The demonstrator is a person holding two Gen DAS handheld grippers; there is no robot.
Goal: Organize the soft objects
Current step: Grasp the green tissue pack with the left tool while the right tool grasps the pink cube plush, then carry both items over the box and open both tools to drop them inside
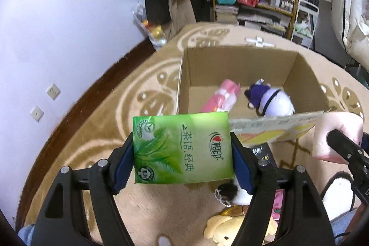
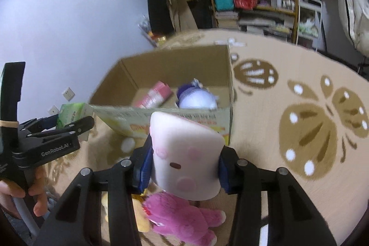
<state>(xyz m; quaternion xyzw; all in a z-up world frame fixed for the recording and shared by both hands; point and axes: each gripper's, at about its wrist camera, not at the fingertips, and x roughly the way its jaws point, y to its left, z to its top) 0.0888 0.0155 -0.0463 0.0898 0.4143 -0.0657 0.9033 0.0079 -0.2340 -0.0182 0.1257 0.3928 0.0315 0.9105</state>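
Blue pads of the left hand-held gripper clamped the green tissue pack by its two short sides, so the pack's long axis ran across the jaws. It hung above the rug, just short of the box's near wall. Ahead and slightly right of it lay the open cardboard box, already holding a pink pack and a purple-and-white plush.

To the right, the right hand-held gripper was closed on a white, pink-spotted cushion, held upright and likewise near the box's front wall, more to its right end. Both loads seemed about equally close to the opening; each probably needed only a short carry forward over the near wall. Below the grippers a yellow plush and a pink plush lay on the rug, not yet boxed.
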